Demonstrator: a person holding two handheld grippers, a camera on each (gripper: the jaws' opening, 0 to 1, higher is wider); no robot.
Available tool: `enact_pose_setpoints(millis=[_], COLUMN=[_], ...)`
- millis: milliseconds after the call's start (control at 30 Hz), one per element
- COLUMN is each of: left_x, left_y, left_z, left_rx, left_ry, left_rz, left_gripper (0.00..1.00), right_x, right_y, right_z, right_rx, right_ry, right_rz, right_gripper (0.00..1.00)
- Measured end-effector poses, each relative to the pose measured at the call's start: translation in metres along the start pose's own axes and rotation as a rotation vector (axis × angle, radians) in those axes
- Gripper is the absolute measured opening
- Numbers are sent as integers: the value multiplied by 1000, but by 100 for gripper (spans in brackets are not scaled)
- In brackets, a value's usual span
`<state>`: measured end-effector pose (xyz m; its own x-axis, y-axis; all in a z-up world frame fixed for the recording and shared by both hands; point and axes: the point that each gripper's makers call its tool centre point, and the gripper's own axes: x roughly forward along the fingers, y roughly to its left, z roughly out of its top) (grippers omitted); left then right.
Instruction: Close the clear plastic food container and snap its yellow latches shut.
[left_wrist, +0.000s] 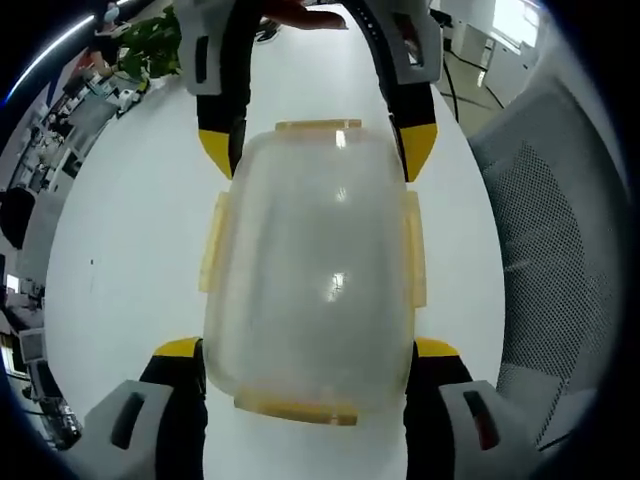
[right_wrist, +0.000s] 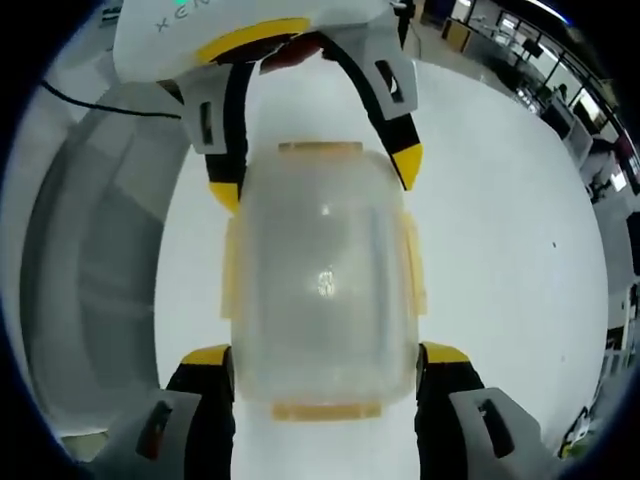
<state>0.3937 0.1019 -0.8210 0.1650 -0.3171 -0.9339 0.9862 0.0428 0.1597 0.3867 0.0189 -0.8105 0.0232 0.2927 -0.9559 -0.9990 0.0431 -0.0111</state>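
A clear plastic container (left_wrist: 315, 270) with its lid on rests on the white table (left_wrist: 130, 250). Yellow latches stick out at its sides (left_wrist: 212, 245) (left_wrist: 414, 250) and at its ends (left_wrist: 318, 126) (left_wrist: 295, 410). My left gripper (left_wrist: 308, 350) clasps the near end, one jaw against each side wall. From the far end my right gripper (left_wrist: 316, 150) grips the same box. In the right gripper view the container (right_wrist: 325, 280) lies between the right gripper's (right_wrist: 325, 355) jaws, with the left gripper (right_wrist: 315, 178) opposite. Whether the latches (right_wrist: 412, 260) are snapped down I cannot tell.
A grey mesh chair (left_wrist: 560, 230) (right_wrist: 90, 250) stands close beside the table edge. A green plant (left_wrist: 150, 45) sits at the table's far corner, with office desks beyond. A hand (left_wrist: 300, 15) holds the right gripper. The table (right_wrist: 520, 250) is bare around the box.
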Motion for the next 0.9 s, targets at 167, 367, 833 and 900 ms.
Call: enact_pose_setpoints(millis=[167, 367, 833, 900], left_x=[-3, -6, -12, -13], left_y=[0, -1, -1, -1], left_z=[-9, -19, -40, -42], left_rx=[1, 0, -9, -9], left_ry=[-3, -2, 9, 9], left_rz=[0, 1, 6, 6], left_gripper=[82, 82, 82, 82], right_x=[3, 7, 15, 15], right_y=[1, 3, 4, 4], right_z=[9, 19, 41, 42], right_rx=[4, 2, -2, -1], right_ry=[1, 9, 24, 26], right_rz=[-2, -4, -5, -6], right_gripper=[74, 74, 75, 75])
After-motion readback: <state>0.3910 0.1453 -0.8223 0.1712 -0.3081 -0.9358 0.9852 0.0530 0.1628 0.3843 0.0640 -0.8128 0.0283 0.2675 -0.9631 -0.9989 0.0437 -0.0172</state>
